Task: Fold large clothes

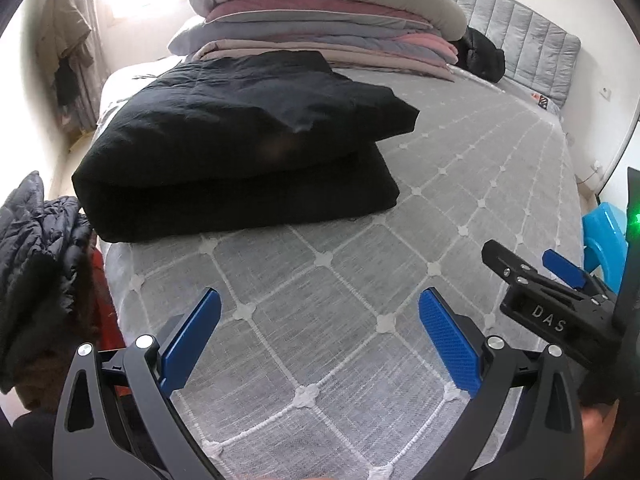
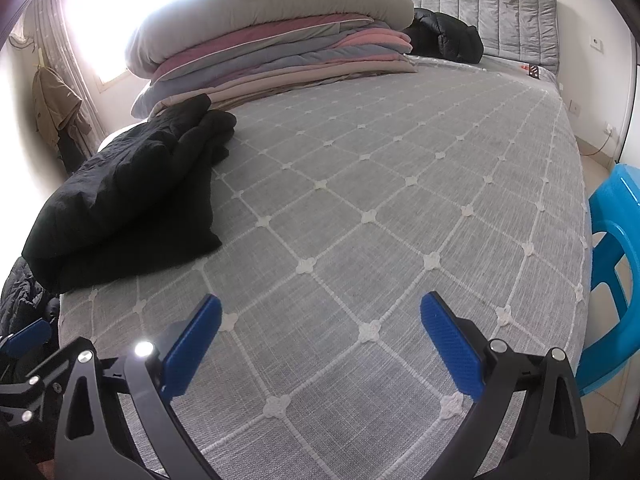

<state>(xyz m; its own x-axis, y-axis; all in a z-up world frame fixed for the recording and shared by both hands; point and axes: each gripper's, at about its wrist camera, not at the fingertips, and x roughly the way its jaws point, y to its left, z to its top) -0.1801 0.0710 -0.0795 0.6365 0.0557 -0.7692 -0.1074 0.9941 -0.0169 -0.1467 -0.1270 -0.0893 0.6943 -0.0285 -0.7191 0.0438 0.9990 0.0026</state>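
Observation:
A black garment lies folded in a thick bundle on the left side of the grey quilted bed; it also shows in the right wrist view. My left gripper is open and empty over the bed's near part, short of the bundle. My right gripper is open and empty over the bed, to the right of the bundle. The right gripper's body also shows at the right edge of the left wrist view.
A stack of folded blankets sits at the head of the bed, with a black jacket beside it. A dark puffer coat hangs off the bed's left. A blue plastic chair stands at the right.

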